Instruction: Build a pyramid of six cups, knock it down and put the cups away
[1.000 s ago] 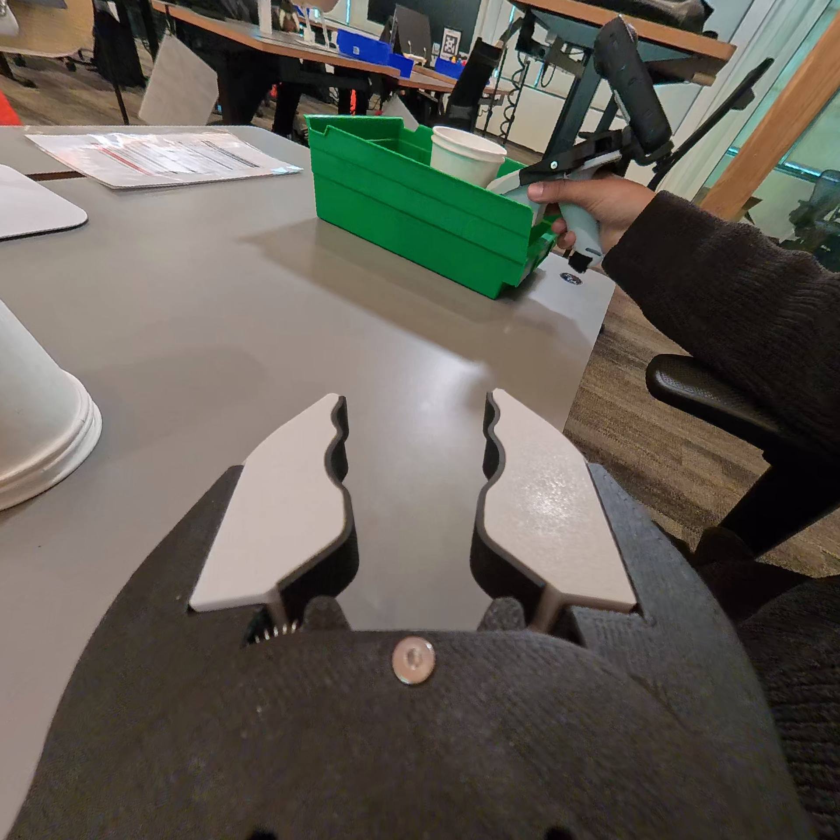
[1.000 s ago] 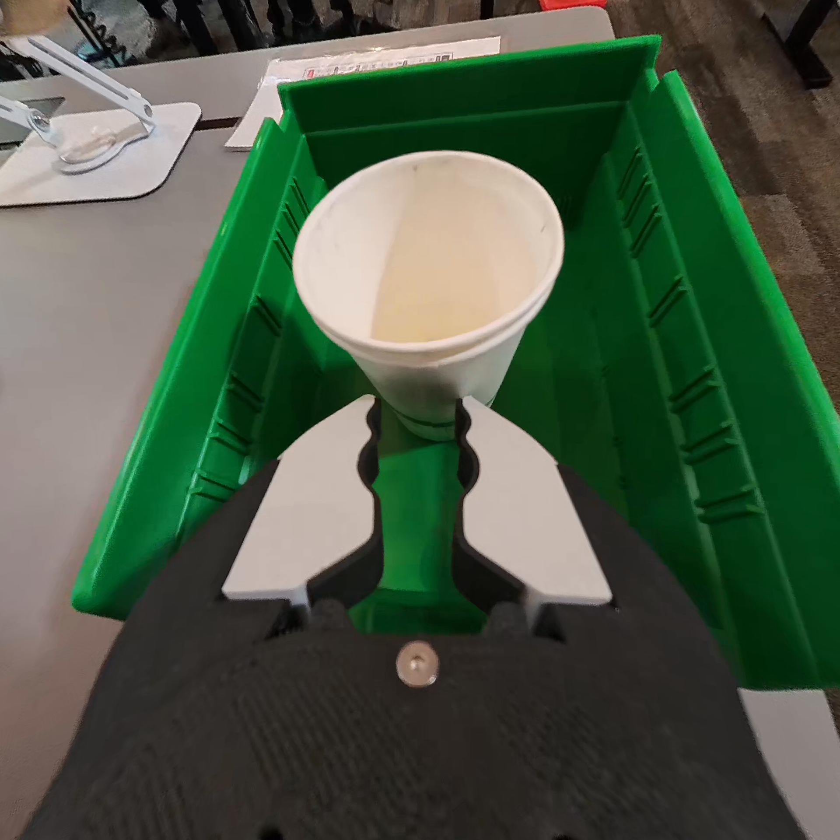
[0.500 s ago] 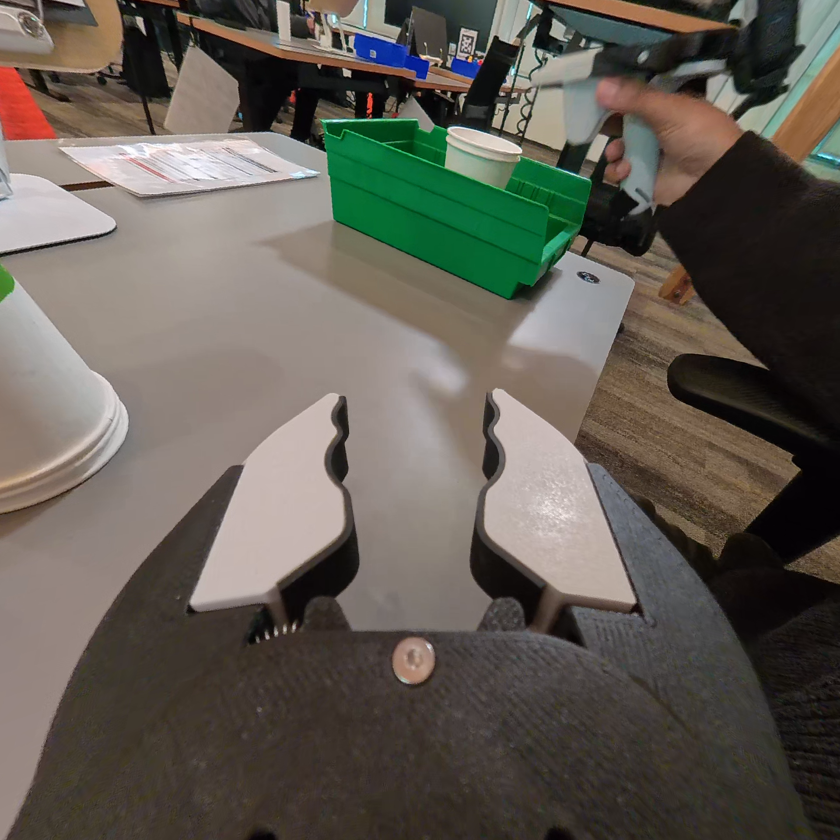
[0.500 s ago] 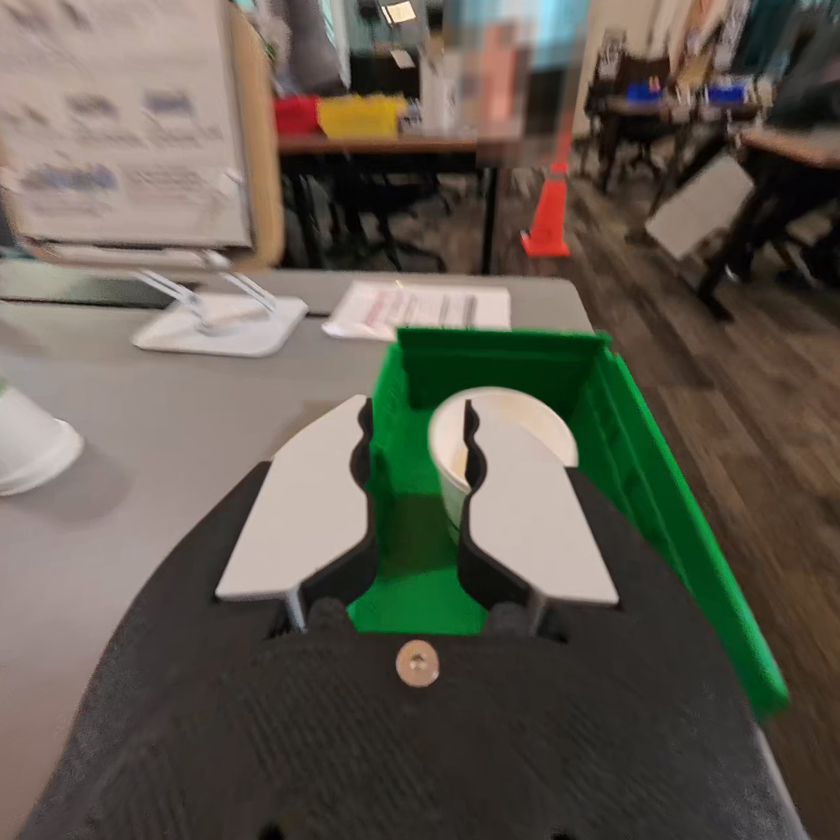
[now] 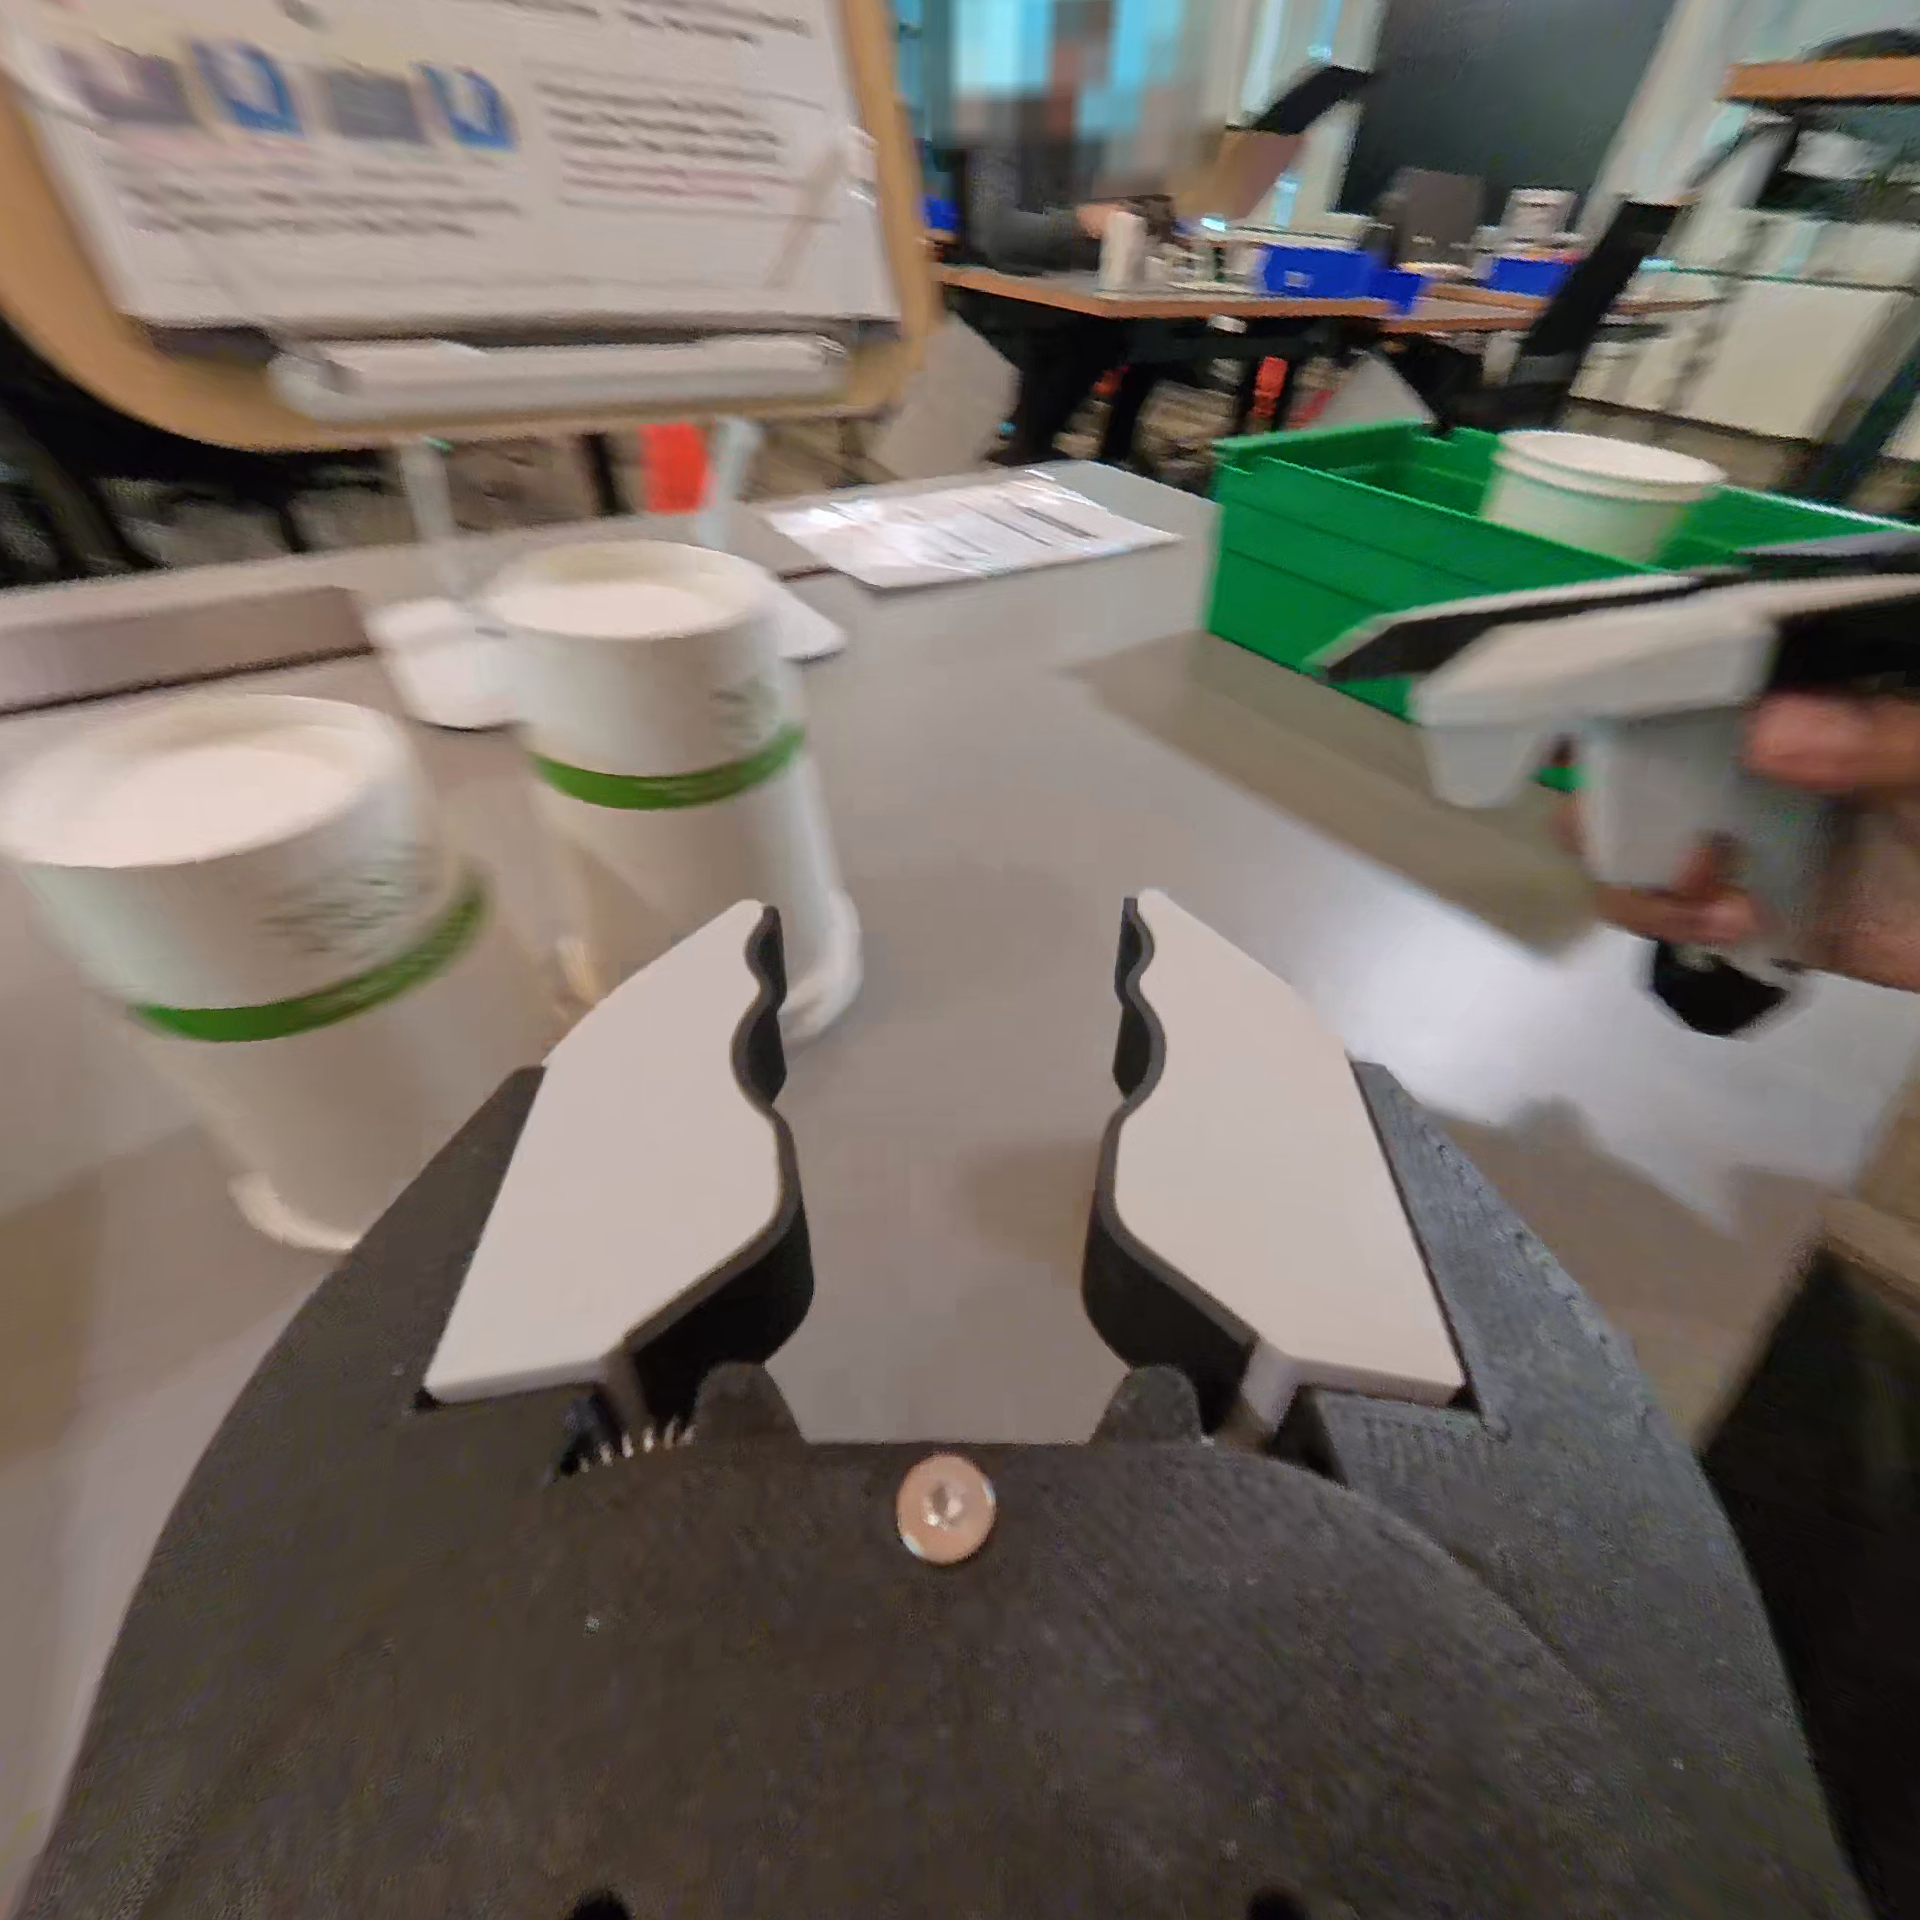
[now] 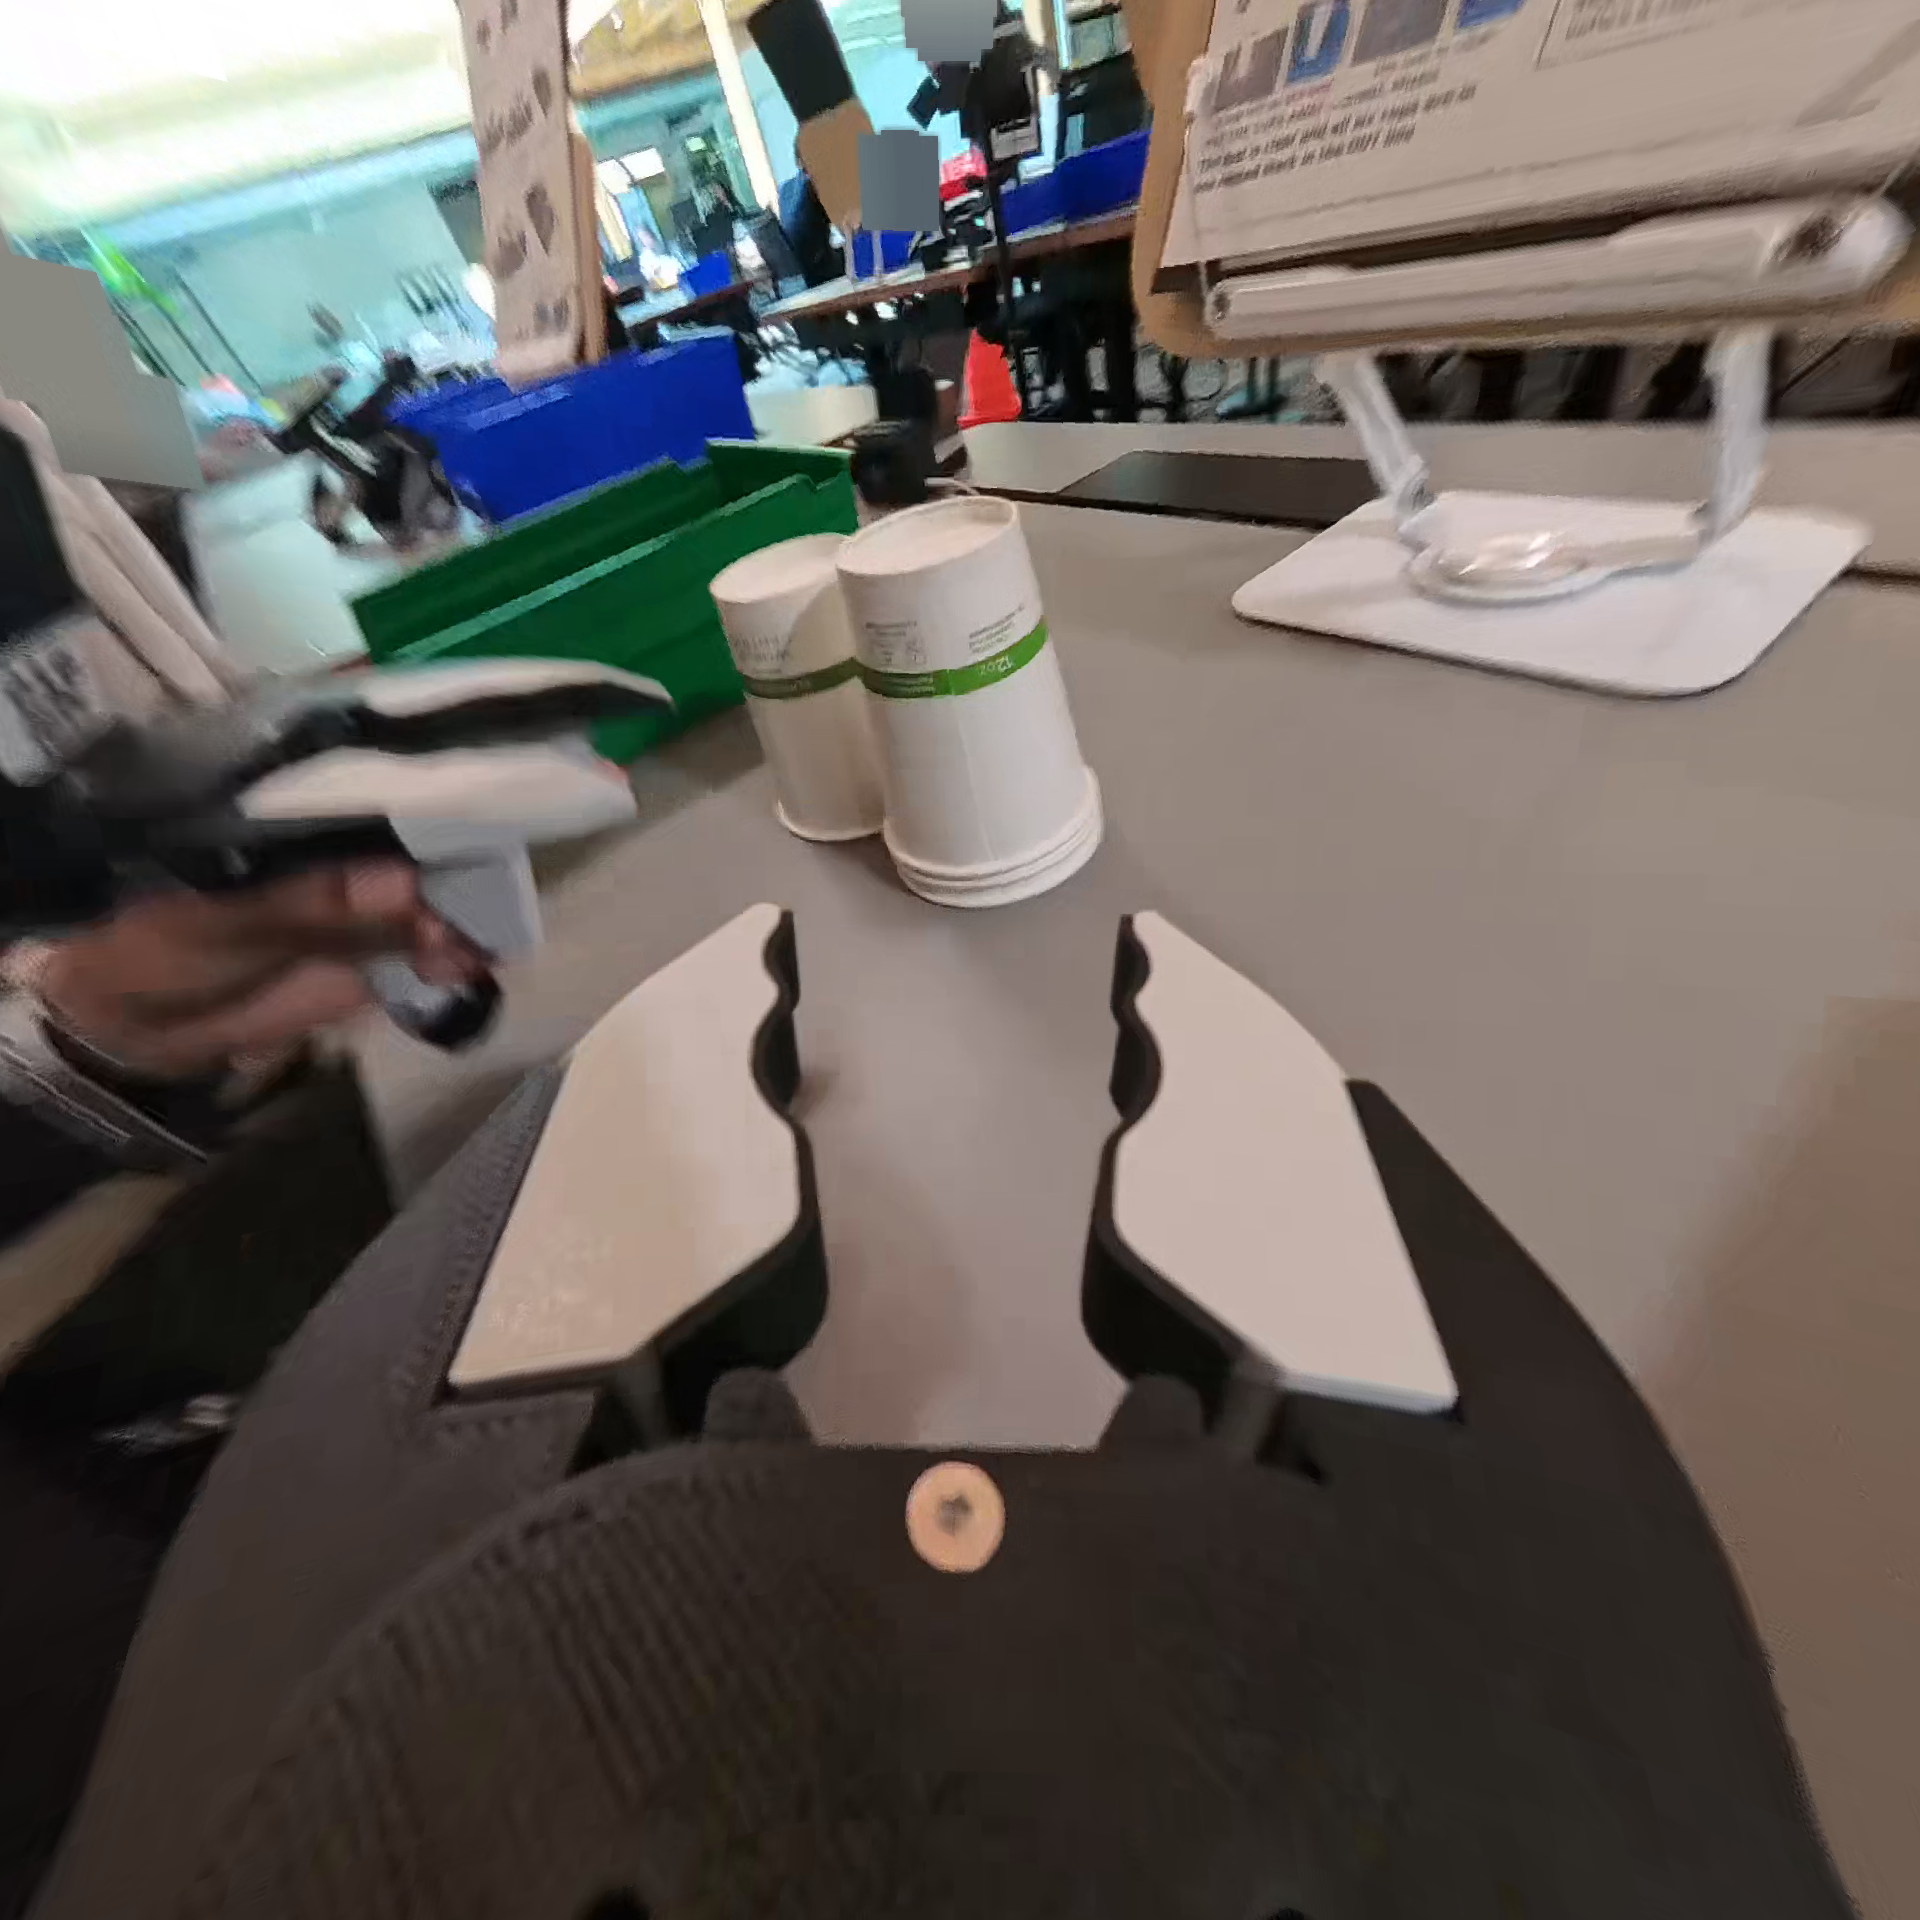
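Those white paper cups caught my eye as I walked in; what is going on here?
A person holds a gripper in each hand over a grey table. The left gripper and right gripper are both open and empty. Two upside-down stacks of white paper cups with green bands stand side by side ahead. Another white paper cup sits upright in a green plastic bin.

The right gripper [image 6: 951, 925], fingers [image 6: 665, 1143] spread and empty, faces two upturned cup stacks [image 6: 961, 707] on the grey table [image 6: 1455, 883].
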`<action>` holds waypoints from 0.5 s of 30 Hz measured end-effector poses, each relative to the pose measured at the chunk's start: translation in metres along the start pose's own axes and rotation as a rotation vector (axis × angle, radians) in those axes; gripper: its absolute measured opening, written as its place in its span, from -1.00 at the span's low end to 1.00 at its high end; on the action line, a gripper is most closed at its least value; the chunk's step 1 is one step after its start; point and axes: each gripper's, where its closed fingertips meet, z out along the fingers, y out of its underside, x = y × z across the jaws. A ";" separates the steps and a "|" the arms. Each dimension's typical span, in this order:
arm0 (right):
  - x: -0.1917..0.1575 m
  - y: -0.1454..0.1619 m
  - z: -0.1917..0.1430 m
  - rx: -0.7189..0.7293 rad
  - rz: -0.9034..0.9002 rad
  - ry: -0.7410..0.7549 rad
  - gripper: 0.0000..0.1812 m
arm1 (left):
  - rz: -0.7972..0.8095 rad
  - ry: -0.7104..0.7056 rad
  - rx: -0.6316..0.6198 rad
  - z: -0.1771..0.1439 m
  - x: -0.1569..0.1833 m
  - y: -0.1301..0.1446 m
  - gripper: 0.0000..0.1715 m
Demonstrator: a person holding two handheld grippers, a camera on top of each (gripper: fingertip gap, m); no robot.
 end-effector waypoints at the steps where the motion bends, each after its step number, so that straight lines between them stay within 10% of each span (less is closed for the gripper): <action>1: 0.006 0.001 -0.003 -0.003 -0.080 0.037 -0.37 | 0.019 -0.075 0.025 -0.004 -0.019 -0.005 -0.27; 7: 0.041 0.010 -0.016 -0.034 -0.327 0.196 -0.47 | 0.167 -0.401 0.121 -0.015 -0.112 -0.024 -0.19; 15: 0.039 0.024 -0.007 -0.093 -0.346 0.174 -0.47 | 0.157 -0.389 -0.058 0.024 -0.146 0.009 -0.03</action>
